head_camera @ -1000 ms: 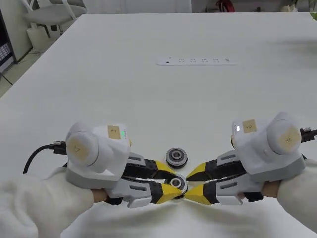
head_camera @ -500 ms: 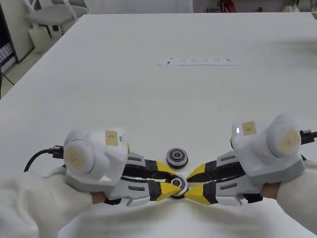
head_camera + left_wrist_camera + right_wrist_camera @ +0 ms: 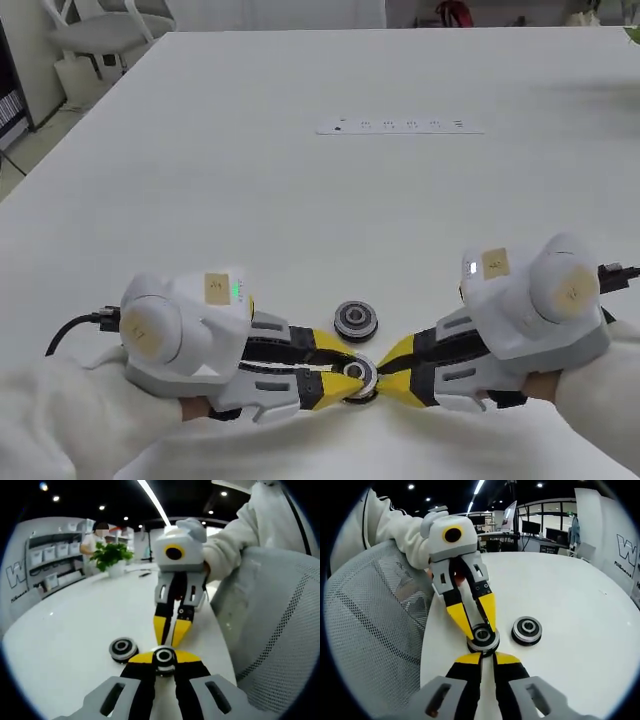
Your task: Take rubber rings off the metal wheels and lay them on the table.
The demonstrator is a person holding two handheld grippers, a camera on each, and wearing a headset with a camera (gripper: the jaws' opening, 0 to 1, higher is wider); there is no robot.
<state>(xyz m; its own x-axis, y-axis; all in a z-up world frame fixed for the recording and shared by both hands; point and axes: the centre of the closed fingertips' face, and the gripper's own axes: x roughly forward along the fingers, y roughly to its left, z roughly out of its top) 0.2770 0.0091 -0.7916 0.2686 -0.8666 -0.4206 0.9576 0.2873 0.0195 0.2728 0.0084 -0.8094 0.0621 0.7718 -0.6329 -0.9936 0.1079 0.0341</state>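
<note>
Round metal wheel (image 3: 482,636), black-rimmed, is clamped between left gripper (image 3: 342,376) jaws. Right gripper (image 3: 378,373) jaws are nearly closed, tips pinched on its rim. Second wheel (image 3: 354,318) lies just beyond both tips on the smooth white surface (image 3: 300,200).

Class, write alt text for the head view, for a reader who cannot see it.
The left gripper and right gripper grip one metal wheel tip to tip near the front of the table. A second wheel lies just beyond; a power strip lies farther back.

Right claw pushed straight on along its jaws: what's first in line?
The metal wheel, right at the right claw tips and clamped in the left claw. They look to be touching, though depth is unclear.
</note>
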